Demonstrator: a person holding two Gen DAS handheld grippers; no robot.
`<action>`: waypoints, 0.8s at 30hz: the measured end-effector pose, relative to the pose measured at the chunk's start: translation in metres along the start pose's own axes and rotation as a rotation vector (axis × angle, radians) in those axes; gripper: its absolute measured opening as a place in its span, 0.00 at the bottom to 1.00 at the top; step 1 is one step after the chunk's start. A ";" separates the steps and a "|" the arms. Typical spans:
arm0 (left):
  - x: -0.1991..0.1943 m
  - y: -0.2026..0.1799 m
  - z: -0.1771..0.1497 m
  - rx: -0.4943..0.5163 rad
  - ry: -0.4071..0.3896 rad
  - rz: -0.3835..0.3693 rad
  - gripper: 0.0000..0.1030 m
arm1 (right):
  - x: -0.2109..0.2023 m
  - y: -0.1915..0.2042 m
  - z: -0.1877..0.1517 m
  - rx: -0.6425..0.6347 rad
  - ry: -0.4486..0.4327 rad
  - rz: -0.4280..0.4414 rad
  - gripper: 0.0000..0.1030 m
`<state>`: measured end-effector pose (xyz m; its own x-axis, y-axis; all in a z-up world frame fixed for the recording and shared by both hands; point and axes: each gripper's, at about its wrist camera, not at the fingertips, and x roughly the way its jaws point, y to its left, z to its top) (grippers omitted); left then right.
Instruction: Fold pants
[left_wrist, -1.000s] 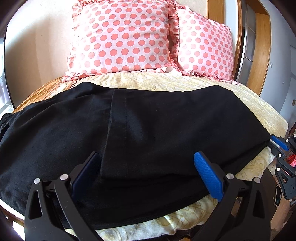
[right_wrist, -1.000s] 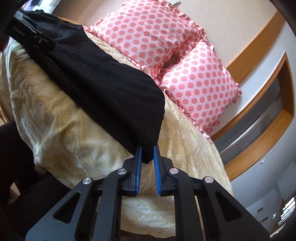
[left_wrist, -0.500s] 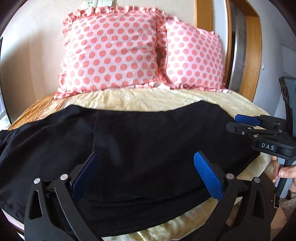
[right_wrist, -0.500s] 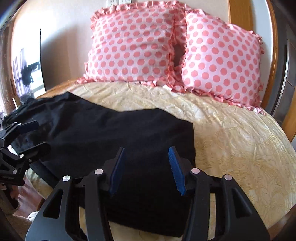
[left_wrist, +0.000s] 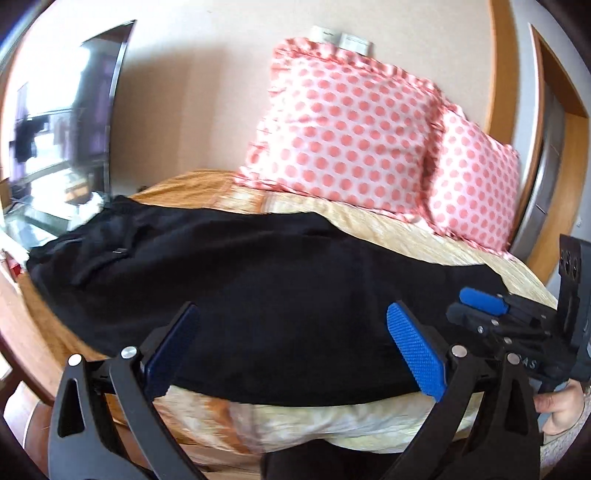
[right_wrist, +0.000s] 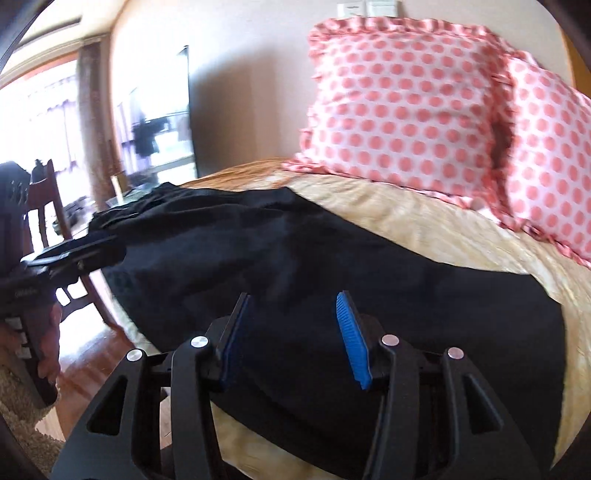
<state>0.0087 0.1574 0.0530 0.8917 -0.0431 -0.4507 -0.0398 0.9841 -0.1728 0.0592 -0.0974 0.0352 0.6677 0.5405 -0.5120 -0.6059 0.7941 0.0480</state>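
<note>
Black pants lie flat across the yellow bedspread, waistband end bunched at the left. My left gripper hovers open over the near edge of the pants, its blue pads wide apart with nothing pinched. At the right edge of that view is my right gripper, held by a hand. In the right wrist view the right gripper stands open above the pants, gripping nothing. The left gripper shows at the far left near the waistband end.
Two pink polka-dot pillows lean on the wall at the head of the bed. A dark screen stands left of the bed. A wooden chair and wood floor lie off the bed's left side.
My right gripper let go of the hem corner and opened. Both grippers swung left along the bed and rose slightly, bringing the waistband end and the screen into view.
</note>
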 end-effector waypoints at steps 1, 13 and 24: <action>-0.008 0.016 0.003 -0.012 -0.014 0.051 0.98 | 0.006 0.012 0.002 -0.028 0.006 0.039 0.48; -0.041 0.132 0.004 -0.211 -0.030 0.257 0.98 | 0.041 0.044 -0.005 -0.144 0.096 0.020 0.18; -0.042 0.173 0.008 -0.389 -0.015 0.145 0.98 | 0.046 0.054 -0.007 -0.140 0.065 0.025 0.16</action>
<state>-0.0320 0.3304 0.0491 0.8707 0.0964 -0.4822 -0.3302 0.8413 -0.4280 0.0541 -0.0316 0.0078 0.6252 0.5370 -0.5664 -0.6793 0.7317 -0.0561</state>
